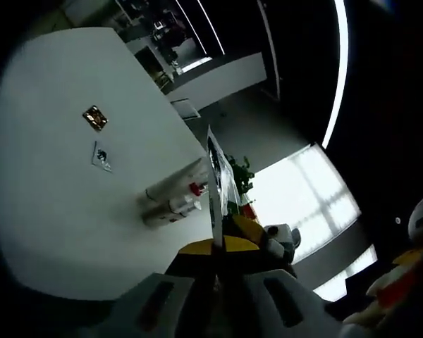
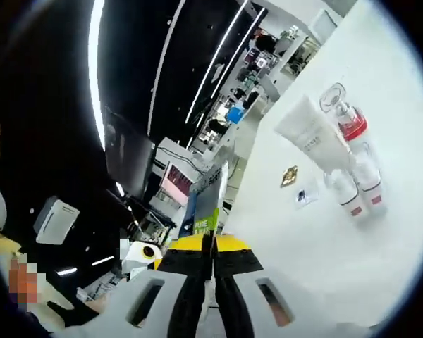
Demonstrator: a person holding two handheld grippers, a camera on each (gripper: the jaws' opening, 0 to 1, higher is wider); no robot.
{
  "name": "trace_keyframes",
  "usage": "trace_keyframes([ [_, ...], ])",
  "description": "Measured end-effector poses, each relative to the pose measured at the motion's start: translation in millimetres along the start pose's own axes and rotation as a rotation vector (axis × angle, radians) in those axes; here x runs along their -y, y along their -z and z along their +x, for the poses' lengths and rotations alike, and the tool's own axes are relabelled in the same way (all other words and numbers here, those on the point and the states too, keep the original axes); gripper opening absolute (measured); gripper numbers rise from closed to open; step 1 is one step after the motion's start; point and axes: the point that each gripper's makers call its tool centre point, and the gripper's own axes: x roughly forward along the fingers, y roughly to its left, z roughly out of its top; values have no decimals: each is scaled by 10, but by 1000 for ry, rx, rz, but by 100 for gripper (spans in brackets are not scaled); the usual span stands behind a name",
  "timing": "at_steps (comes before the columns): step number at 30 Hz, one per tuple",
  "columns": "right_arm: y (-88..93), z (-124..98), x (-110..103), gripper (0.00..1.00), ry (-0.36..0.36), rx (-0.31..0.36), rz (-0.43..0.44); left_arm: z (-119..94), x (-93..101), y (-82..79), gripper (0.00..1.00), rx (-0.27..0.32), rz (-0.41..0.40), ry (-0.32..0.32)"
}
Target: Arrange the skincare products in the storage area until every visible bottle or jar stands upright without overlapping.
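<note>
white table (image 1: 56, 211) carries the bottles (image 1: 173, 197) in a tight cluster near its edge, up and left of the left gripper (image 1: 217, 248), whose jaws are pressed together on nothing. in the right gripper view the bottles (image 2: 342, 158) sit up and right of the right gripper (image 2: 211, 246), jaws also closed and empty. neither looks clearly nearer. long axes mostly parallel; upright or lying, i cannot tell.

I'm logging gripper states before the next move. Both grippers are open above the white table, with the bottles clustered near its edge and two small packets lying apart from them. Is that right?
Not quite: both grippers are shut. The left gripper shows its jaws pressed together in the left gripper view, and the right gripper likewise in the right gripper view. The bottles, packets and white table are as you say.
</note>
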Motion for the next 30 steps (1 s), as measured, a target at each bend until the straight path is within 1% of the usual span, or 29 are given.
trace_keyframes([
  [3,-19,-12,21,7,4,5,-59,11,-9,-7,0,0,-17,9],
  [4,-27,-15,18,9,-3,4,-94,12,-19,-11,0,1,-24,11],
  [5,-33,-18,24,12,-5,4,-99,16,-21,-14,0,3,-39,17],
  [6,-31,-18,20,17,-12,0,-106,22,-23,-21,0,10,-51,22],
  [7,-23,-14,6,24,-23,-8,-114,31,-33,-27,0,17,-72,23],
  [10,28,-5,-18,38,-37,-42,-177,62,-42,-10,0,15,-74,20],
  [15,74,14,-66,57,-68,-52,-193,95,-93,-29,0,14,-89,17],
  [17,85,22,-76,62,-73,-55,-199,109,-103,-41,0,16,-97,20],
  [19,104,31,-82,69,-81,-65,-207,123,-103,-48,0,20,-107,23],
  [21,127,34,-69,74,-82,-80,-222,136,-118,-55,0,23,-113,22],
  [23,156,31,-45,77,-72,-99,-245,146,-150,-64,0,21,-118,19],
  [25,187,23,-39,80,-75,-117,-262,161,-158,-47,0,17,-122,17],
  [28,212,11,-3,86,-63,-133,-286,174,-195,-33,0,12,-122,8],
  [30,232,-5,38,91,-46,-146,-309,190,-213,-8,0,8,-128,3],
])
